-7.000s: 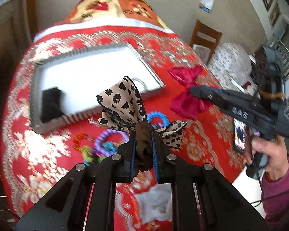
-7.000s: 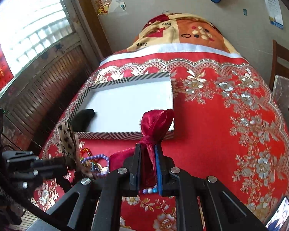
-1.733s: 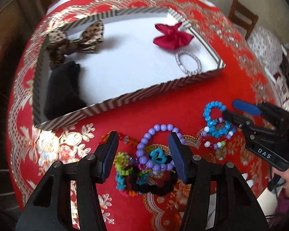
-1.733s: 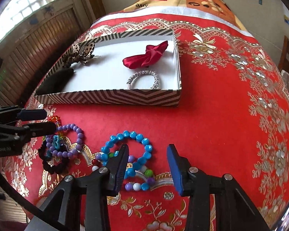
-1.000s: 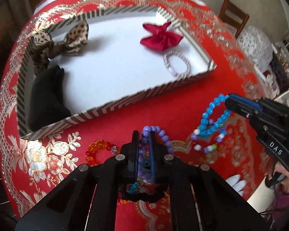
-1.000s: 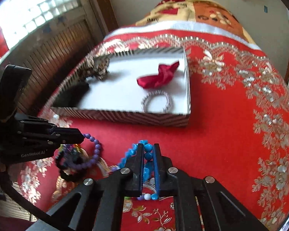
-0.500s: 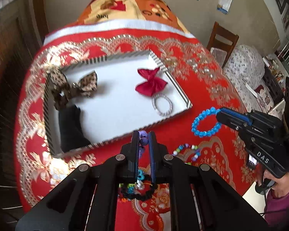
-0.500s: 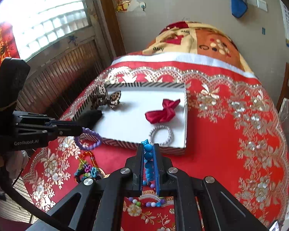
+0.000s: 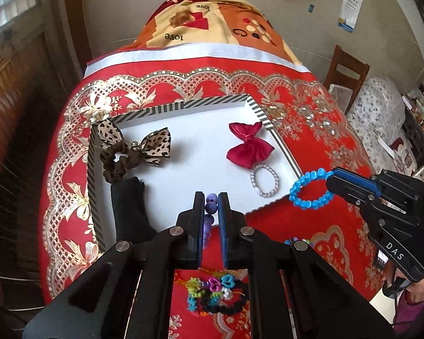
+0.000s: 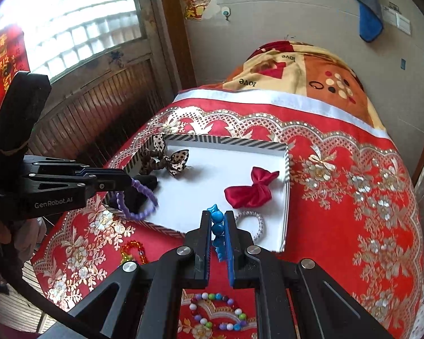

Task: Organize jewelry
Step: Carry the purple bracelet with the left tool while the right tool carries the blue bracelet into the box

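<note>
Left gripper [image 9: 211, 207] pinching a purple bracelet [image 10: 140, 197], right gripper [image 10: 218, 227] pinching a blue bracelet [image 9: 311, 189]; either dangling loop may snag the box [image 9: 282, 147] rim at 12 o'clock.

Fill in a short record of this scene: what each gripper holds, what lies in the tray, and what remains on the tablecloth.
left gripper: jaws shut on purple bead bracelet
right gripper: jaws shut on blue bead bracelet
striped tray: leopard bow scrunchie, red bow, silver bracelet, black item
red tablecloth: multicoloured bead bracelet, orange bead bracelet
</note>
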A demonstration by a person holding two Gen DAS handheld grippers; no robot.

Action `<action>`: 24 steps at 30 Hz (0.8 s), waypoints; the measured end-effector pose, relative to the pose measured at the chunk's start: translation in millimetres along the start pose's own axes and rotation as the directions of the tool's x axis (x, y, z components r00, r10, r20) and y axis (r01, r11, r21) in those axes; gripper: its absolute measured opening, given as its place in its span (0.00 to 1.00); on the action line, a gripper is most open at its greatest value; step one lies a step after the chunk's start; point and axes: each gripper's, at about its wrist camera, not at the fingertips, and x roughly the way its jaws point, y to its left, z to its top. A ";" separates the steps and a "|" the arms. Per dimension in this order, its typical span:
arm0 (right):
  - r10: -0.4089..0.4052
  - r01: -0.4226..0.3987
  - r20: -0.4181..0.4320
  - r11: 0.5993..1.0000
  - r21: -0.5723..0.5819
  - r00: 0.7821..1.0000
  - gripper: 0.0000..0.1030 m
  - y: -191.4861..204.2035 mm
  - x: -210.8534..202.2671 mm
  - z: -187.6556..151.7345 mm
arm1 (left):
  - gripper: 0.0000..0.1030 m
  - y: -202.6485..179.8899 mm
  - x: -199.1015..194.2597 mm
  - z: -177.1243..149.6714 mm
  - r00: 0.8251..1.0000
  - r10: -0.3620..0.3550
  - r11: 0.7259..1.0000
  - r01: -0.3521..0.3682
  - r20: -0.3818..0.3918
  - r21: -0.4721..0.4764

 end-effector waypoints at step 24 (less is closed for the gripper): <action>0.055 -0.057 -0.060 0.998 -0.034 0.997 0.08 -1.9 53.3 34.0 | 0.08 11.5 38.0 21.2 0.999 0.035 0.998 -0.037 -0.038 -0.047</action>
